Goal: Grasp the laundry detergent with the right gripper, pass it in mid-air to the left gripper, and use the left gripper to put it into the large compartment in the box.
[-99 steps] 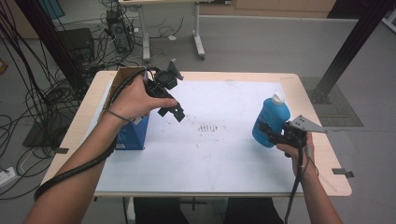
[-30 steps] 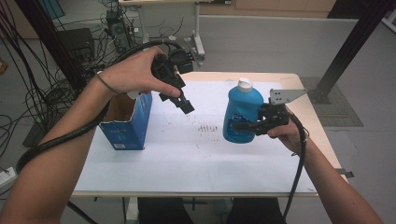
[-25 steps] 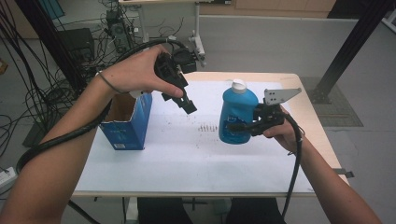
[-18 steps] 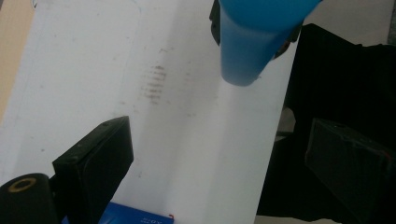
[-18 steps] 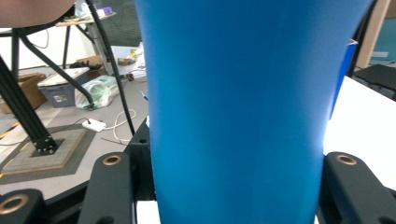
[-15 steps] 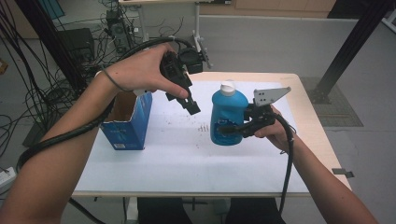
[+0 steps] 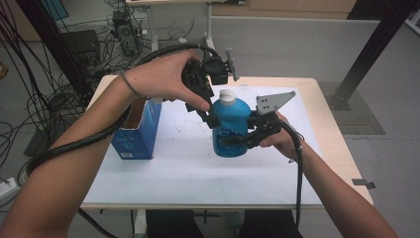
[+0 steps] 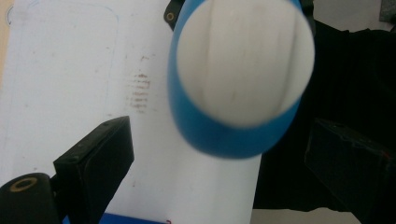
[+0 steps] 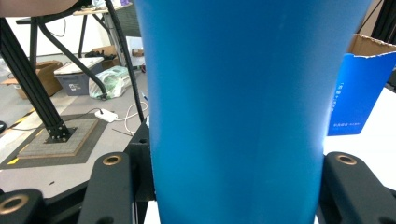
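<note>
I've got the blue bottle upright over the middle of the white sheet, white cap on top. My right gripper is pinching its body from the side, jaws pressed against the blue plastic on both flanks. My left gripper hangs just above the bottle's shoulder, pointing down, jaws spread wide with the cap between them and not touching. Off to the left on the table stands the open blue box, well apart.
</note>
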### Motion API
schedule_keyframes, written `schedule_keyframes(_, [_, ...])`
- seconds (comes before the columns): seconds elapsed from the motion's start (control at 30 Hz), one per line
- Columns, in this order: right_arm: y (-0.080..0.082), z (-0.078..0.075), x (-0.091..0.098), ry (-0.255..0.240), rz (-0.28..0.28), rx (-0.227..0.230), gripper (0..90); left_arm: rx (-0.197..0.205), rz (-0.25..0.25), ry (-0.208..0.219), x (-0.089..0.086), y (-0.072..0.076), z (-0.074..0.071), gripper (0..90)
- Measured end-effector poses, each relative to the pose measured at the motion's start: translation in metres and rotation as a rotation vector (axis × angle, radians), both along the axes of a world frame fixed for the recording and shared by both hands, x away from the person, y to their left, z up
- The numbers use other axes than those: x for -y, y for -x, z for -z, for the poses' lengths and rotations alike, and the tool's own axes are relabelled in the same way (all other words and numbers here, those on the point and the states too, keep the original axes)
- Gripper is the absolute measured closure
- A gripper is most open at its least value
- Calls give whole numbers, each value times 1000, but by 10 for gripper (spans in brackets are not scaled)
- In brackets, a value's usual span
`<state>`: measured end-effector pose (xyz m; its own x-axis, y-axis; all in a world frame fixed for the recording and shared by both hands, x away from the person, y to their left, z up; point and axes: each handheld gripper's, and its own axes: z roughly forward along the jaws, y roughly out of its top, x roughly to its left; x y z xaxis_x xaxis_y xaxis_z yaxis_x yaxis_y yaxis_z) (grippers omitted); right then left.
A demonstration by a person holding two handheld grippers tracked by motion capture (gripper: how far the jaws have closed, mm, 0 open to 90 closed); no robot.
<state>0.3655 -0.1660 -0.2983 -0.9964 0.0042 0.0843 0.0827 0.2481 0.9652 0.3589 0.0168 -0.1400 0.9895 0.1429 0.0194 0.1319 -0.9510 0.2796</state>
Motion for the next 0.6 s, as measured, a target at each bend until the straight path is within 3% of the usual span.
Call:
schedule_keyframes(0.37, [1,-1,-8,8,-15,8,440,-6,39,-9,13,2,6,82])
schedule_keyframes(0.6, [1,1,-9,6,-17,10,440,-10,39,-11,17,2,9,82])
